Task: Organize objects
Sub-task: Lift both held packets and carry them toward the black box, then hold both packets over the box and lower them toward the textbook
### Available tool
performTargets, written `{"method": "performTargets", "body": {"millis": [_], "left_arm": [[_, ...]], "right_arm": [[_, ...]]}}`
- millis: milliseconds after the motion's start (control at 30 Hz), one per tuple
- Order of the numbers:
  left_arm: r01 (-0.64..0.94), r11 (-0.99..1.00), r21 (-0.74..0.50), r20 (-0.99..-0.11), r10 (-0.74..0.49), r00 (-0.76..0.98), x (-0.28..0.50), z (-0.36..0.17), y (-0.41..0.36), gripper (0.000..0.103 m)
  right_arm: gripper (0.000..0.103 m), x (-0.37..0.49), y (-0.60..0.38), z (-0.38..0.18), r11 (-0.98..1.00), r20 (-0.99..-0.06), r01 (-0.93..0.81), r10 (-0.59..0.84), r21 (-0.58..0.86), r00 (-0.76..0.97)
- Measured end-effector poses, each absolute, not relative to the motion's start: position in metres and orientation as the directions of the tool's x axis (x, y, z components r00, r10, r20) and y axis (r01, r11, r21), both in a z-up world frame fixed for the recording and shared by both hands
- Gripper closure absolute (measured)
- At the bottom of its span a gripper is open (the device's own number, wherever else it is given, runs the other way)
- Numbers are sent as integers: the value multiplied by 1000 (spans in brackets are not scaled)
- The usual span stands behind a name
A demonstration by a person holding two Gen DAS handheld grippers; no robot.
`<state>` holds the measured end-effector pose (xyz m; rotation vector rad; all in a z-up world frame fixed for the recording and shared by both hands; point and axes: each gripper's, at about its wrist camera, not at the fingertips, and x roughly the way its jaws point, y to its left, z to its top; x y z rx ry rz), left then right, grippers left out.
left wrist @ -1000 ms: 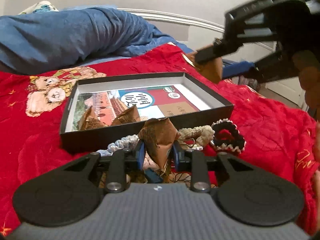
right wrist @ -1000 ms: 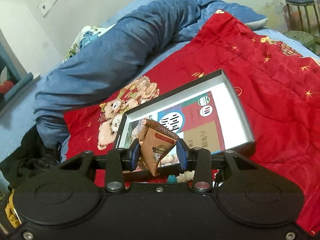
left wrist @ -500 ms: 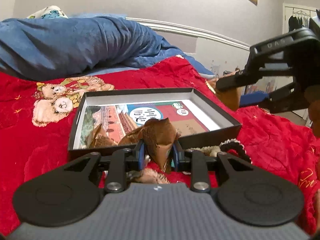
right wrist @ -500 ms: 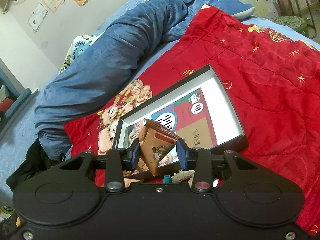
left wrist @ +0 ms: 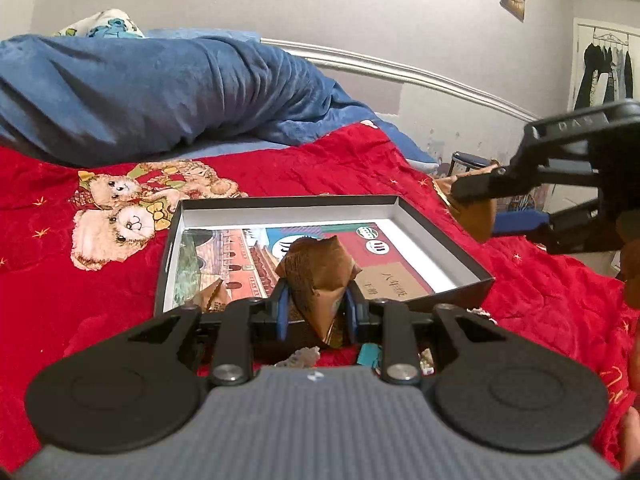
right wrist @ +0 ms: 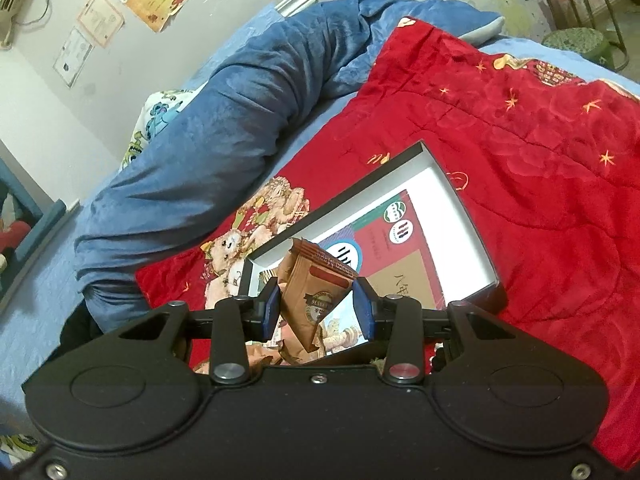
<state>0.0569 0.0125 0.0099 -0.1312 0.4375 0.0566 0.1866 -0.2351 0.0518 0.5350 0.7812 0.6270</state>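
On the red bedspread (left wrist: 320, 164), in the left wrist view, a shallow black box (left wrist: 444, 236) lies open with a printed sheet lining its floor. The left gripper (left wrist: 316, 308) hangs just short of the box's near edge, its jaws narrowed and clamped on one crumpled brown packet (left wrist: 320, 276), held point-down, probably so that it can be dropped over the rim. One more brown packet (left wrist: 212, 298) already lies in the near left corner of the box. At the right edge the right gripper (left wrist: 476, 196) shows from the side, level with the box's far right corner, a brown packet in its jaws. Small oddments lie on the bedspread below the left gripper, too hidden to count.

In the right wrist view the right gripper (right wrist: 318, 306) is likewise narrowed and pinching one folded brown sachet (right wrist: 316, 296) with a round stamp, poised above the near corner of the box (right wrist: 476, 240). A rumpled blue blanket (right wrist: 224, 140) lies beyond the box.

So two packets are held, one per gripper, and at least one is boxed; both holds look like carries toward the box.
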Motion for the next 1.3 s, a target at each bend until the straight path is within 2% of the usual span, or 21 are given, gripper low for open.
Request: {"method": "performTargets", "body": {"millis": [500,700,867,1033,1300], "left_arm": [[-4,995,-101,-346,-32,938,89,29,-1,71],[8,997,-76,-331,-32,943,95,21,2,71],[-40,983,-180,-371,-30,928,93,6,21,71],[-53,981,-186,-373,-20,928,98,4,30,71],[-61,979,-192,-367,-15,930,96,5,35,71]], "right_arm": [[66,186,-241,42,675,-432,-277,681,684,592],[66,190,-251,40,665,-397,-249,659,705,639],[66,203,-254,29,669,-424,-194,641,718,639],[66,212,-250,16,674,-456,-157,633,722,625],[66,211,-235,17,696,-472,-195,639,691,608]]}}
